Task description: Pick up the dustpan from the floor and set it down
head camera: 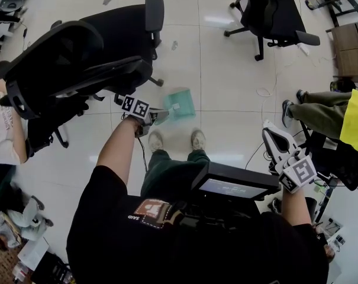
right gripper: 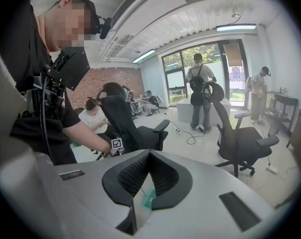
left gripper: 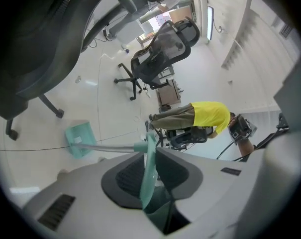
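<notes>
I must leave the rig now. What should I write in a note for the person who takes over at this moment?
Left gripper: shut on the teal plastic dustpan, at the end of its long handle.
Right gripper: shut, holding nothing, raised at the person's right side.
Dustpan: its pan seems to rest on the white tiled floor, ahead of the person's feet, near a black office chair.
Done: handle gripped. Left to do: lift it, then set it down.

Teal dustpan point(head camera: 180, 104), black chair point(head camera: 96, 46)
</notes>
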A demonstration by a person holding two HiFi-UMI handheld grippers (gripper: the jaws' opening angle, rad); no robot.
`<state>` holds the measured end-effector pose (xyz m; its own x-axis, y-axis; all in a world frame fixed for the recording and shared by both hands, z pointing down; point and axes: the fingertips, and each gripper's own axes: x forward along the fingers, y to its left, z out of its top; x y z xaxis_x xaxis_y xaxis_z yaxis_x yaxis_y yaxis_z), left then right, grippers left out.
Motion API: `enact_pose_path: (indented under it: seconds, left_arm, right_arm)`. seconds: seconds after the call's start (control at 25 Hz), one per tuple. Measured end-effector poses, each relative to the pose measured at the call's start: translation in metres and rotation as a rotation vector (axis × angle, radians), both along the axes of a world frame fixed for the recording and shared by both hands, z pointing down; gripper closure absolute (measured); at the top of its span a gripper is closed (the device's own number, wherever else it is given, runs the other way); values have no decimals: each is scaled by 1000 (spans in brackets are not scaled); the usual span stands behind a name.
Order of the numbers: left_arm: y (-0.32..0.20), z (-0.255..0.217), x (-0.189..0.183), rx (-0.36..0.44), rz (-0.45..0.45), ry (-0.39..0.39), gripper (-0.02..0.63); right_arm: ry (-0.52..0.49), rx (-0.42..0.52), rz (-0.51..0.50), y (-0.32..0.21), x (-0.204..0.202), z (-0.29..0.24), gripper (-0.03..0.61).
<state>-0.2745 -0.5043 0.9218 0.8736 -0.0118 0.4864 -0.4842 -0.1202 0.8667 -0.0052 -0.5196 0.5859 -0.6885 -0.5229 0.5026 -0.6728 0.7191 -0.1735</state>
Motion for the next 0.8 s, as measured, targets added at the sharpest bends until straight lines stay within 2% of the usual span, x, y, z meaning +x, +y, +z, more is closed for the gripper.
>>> enact_pose_path:
  seconds: [0.28,0.52,0.8]
  left_arm:
    - [-1,-64,16,45,-105,179,545]
    - [30,-155,17,94,-201,277,546]
    - [53,-297,4,234,-342,379,548]
  right_arm:
    - [-27,19,-10,11,-11,-16,569]
    - [-82,64,-21,30,-18,-54,569]
    - [-138,142,-72,60,-29,-113,569]
